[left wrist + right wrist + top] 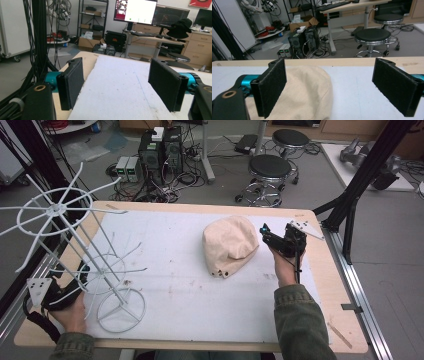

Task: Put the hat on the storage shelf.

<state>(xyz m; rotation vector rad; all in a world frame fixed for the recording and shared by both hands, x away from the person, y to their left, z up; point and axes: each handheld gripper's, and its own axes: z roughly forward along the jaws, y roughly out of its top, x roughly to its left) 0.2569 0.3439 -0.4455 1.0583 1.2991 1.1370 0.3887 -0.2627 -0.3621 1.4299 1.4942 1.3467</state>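
Note:
A cream fabric hat (230, 245) lies crumpled on the white mat (175, 270), right of the middle. My right gripper (274, 238) is just right of the hat, open, with nothing between its jaws. In the right gripper view the hat (307, 92) bulges behind the left jaw and partly into the gap of that gripper (332, 87). A white wire rack (75, 245) with a round base stands at the table's left. My left gripper (74, 281) sits at the near left corner beside the rack's base. In its own view this gripper (117, 85) is open over bare mat.
Two black stools (270, 170) and computer boxes with cables (160, 155) stand on the floor beyond the far edge. A black frame post (360, 185) rises at the right. The table's wooden rim (320, 320) borders the mat.

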